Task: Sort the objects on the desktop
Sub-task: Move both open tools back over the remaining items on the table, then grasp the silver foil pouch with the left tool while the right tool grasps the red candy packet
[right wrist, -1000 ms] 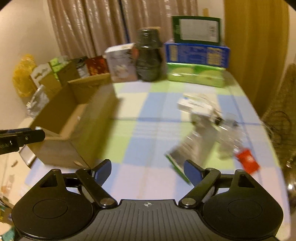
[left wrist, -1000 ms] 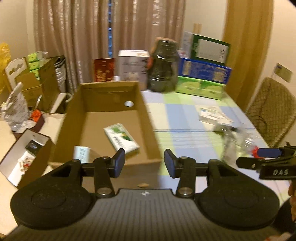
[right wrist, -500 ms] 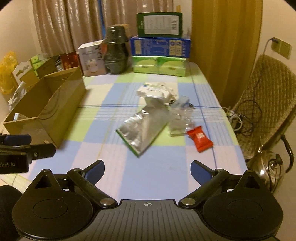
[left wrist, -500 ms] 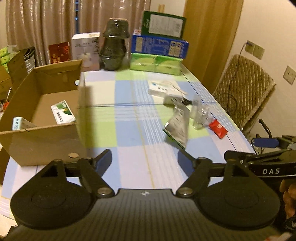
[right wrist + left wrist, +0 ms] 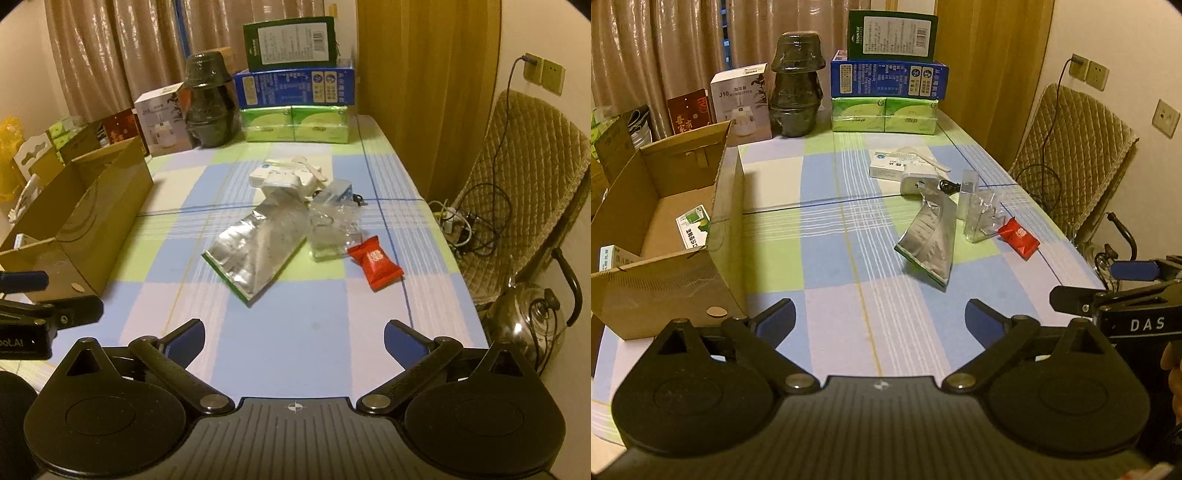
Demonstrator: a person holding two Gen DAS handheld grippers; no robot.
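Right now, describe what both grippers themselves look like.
The left gripper and right gripper match: matte black bodies with ribbed centres, two round discs, silver pivot screws, angled black fingers with blue pads. Seen side-on, the right one reads "DAS" in white; the left's lettering is cut off.

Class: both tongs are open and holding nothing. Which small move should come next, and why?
Probably move the right tongs forward to the silver pouch. It is the nearest loose item, lying flat and unobstructed, while the cardboard box already holds two packets.
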